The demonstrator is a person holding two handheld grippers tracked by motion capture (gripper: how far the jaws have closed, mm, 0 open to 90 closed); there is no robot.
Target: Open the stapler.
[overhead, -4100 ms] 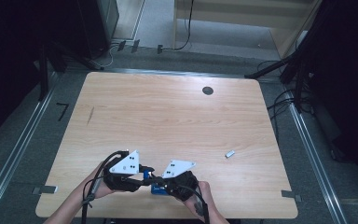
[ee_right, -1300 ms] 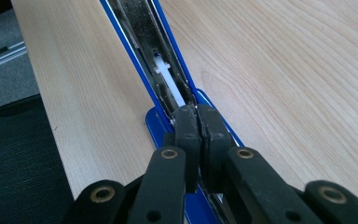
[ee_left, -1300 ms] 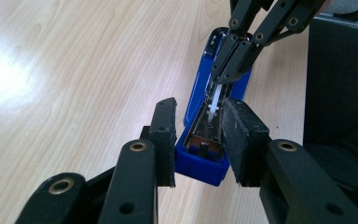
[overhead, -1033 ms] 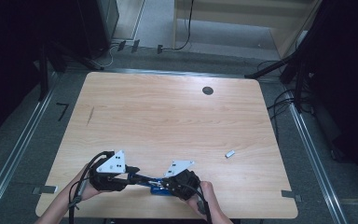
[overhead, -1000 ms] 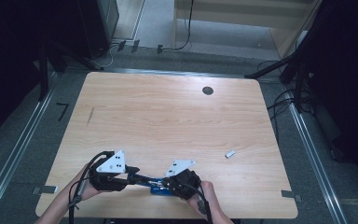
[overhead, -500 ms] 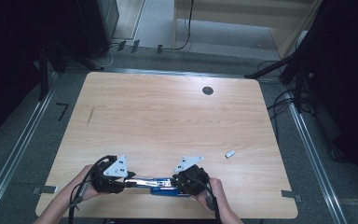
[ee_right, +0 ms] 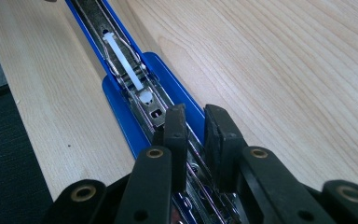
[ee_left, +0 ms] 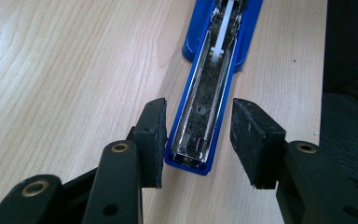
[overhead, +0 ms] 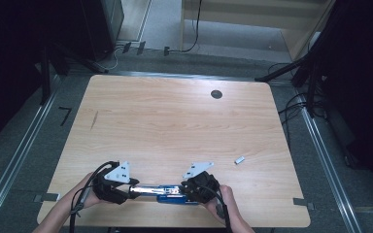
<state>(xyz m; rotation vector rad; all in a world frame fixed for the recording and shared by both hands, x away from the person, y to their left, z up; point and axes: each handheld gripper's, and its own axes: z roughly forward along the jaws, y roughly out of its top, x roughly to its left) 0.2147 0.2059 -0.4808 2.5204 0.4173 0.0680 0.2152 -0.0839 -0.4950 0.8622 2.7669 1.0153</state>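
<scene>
Blue stapler lies opened flat on the worktop, lower centre of the high view, near the front edge. Left hand-held gripper straddles 1 end; its jaws have just been opening, 1 pad touching the blue side, the other clear: released. Right hand-held gripper is nearly closed, clenched on the metal magazine. Small white piece lies apart, right of centre.

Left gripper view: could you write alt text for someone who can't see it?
A blue stapler, opened out flat with its metal staple channel facing up, lies on a light wooden table. The left hand-held gripper has its two black jaws astride the stapler's near end, the left one at its edge and the right one apart from it.
</scene>
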